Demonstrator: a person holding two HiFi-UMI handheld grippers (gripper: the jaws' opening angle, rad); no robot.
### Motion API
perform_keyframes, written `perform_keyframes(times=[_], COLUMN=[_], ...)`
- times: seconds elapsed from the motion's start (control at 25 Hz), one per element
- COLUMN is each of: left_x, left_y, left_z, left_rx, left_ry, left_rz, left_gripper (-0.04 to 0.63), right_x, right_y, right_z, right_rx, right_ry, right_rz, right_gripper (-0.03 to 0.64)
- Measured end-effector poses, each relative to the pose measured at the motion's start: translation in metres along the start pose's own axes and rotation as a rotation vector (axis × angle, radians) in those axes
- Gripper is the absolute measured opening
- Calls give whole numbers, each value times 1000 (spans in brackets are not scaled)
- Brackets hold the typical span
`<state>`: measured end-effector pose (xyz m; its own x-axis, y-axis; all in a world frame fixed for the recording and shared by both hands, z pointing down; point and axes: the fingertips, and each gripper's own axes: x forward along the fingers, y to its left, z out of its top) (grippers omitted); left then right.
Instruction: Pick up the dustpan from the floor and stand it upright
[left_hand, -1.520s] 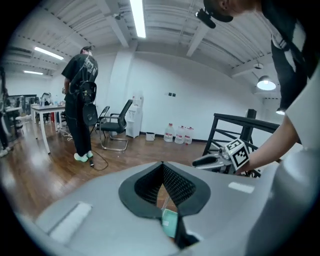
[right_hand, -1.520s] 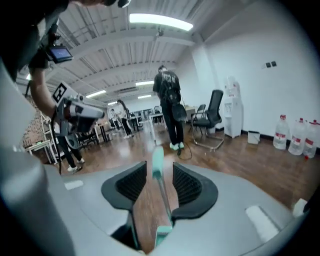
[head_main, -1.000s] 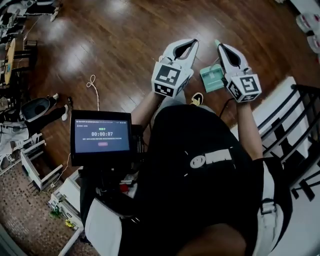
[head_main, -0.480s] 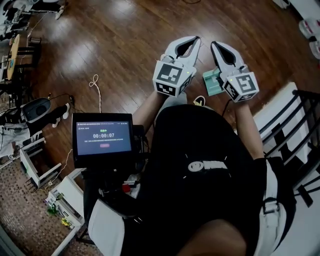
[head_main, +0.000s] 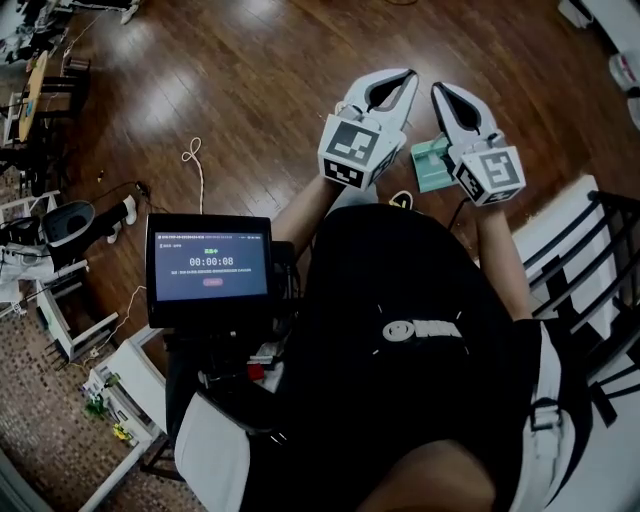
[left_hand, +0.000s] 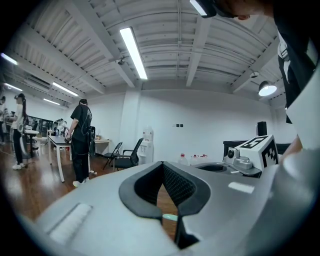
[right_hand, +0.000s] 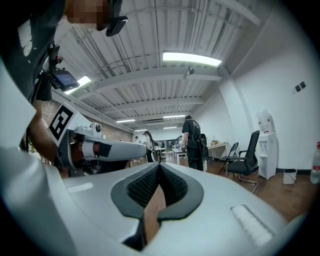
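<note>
Indoor, evenly bright. Light comes from the ceiling strip lights (left_hand: 132, 52) and a round lamp (left_hand: 267, 90); the strips clip to white in both gripper views. In the head view the dark wooden floor (head_main: 230, 80) carries soft pale glare patches, the screen (head_main: 208, 268) glows, and the black shirt (head_main: 400, 300) shows little detail. Fisheye bending is strong, with black vignetted corners in the gripper views. The shells of the left gripper (left_hand: 162, 164) and right gripper (right_hand: 159, 165), close to the lens, are soft; the far room is sharper.

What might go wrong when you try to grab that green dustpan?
Both the left gripper and right gripper are shut, so reaching down like that might just shove the green dustpan along the wooden floor. The right gripper hides part of it from above, so the aim may be off.
</note>
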<state>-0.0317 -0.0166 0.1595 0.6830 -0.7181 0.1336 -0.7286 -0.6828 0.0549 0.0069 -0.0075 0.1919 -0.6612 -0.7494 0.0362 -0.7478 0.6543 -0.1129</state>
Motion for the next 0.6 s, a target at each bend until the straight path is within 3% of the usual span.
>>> perform_keyframes(times=[0.4, 0.6], left_x=[6, -1], left_y=[-11, -12], left_z=[7, 4], left_rx=[15, 18], left_ry=[-8, 31], left_rz=[-25, -27], left_gripper=[20, 19], right_x=[-6, -4], right_y=[-2, 4], right_z=[5, -1], right_rx=[-11, -9], right_ry=[-2, -2], right_rz=[-5, -4], right_gripper=[3, 3])
